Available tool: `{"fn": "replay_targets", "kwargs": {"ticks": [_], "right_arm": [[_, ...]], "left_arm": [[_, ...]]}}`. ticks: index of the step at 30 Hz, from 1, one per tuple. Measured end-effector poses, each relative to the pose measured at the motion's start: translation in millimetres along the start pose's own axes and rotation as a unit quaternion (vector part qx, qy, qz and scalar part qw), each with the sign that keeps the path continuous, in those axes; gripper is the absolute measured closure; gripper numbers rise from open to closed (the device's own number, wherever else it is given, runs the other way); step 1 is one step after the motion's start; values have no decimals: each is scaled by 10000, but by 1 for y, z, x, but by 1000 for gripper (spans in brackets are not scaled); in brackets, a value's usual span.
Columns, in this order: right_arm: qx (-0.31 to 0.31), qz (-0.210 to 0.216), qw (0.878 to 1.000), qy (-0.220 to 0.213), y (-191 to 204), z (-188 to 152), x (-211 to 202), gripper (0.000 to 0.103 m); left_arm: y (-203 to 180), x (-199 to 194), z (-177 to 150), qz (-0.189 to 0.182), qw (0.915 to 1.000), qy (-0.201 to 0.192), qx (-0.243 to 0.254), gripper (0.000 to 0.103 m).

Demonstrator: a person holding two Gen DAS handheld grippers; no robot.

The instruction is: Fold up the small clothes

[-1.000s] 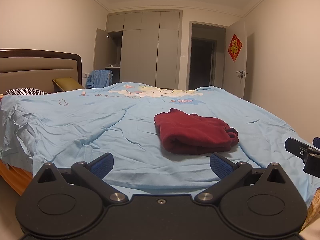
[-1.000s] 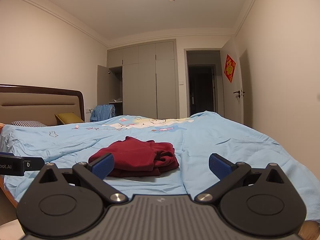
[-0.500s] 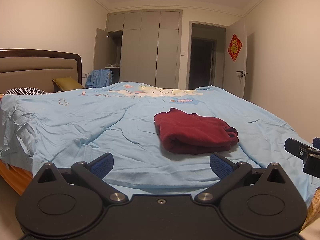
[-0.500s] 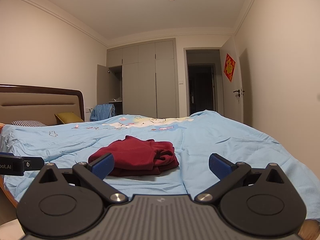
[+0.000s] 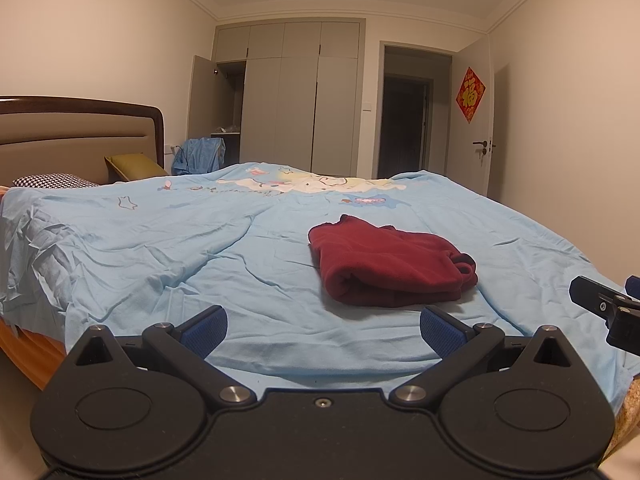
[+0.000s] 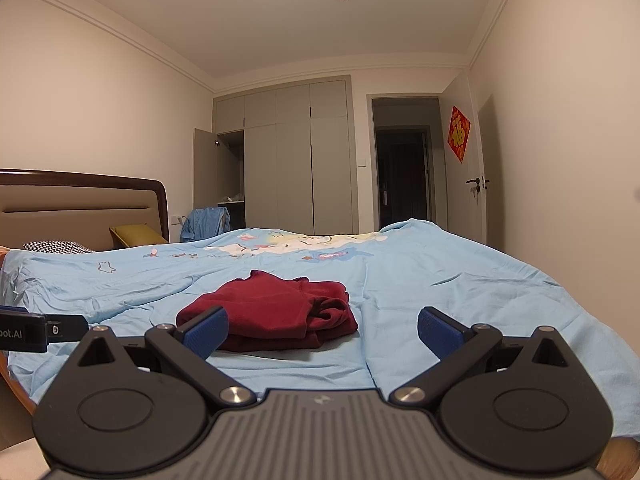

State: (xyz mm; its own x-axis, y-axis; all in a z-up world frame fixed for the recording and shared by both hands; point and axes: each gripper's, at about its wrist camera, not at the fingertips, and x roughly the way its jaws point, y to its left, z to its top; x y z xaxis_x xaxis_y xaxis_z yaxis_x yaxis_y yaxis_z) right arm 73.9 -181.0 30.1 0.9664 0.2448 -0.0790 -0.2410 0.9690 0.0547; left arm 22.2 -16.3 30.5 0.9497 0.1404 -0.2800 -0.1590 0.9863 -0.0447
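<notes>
A dark red garment lies on the light blue bedspread near the foot edge of the bed, gathered into a compact bundle with a rolled fold along its near side and a looser, bunched end to the right. It looks doubled over on itself, though not crisply squared, so it could be a folded piece just set down or a rumpled one waiting to be spread out; the pictures do not settle which. The left hand-held gripper hangs low just off the bed's edge with its blue pads spread wide and nothing between them. The right hand-held gripper is held the same way, jaws wide apart and empty, with the garment ahead and slightly to its left. Both point at the garment from the near side, level with the mattress, probably because that flat, soft surface is the working area and this stance keeps the bundle in view of both cameras.
</notes>
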Motion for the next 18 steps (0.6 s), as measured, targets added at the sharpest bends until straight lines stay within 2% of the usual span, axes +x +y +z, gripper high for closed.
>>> {"fn": "replay_targets", "kwargs": {"ticks": [18], "right_arm": [[3, 4, 10000, 11, 1, 0, -1, 0]], "left_arm": [[0, 0, 0, 0, 10000, 2, -1, 1]]}}
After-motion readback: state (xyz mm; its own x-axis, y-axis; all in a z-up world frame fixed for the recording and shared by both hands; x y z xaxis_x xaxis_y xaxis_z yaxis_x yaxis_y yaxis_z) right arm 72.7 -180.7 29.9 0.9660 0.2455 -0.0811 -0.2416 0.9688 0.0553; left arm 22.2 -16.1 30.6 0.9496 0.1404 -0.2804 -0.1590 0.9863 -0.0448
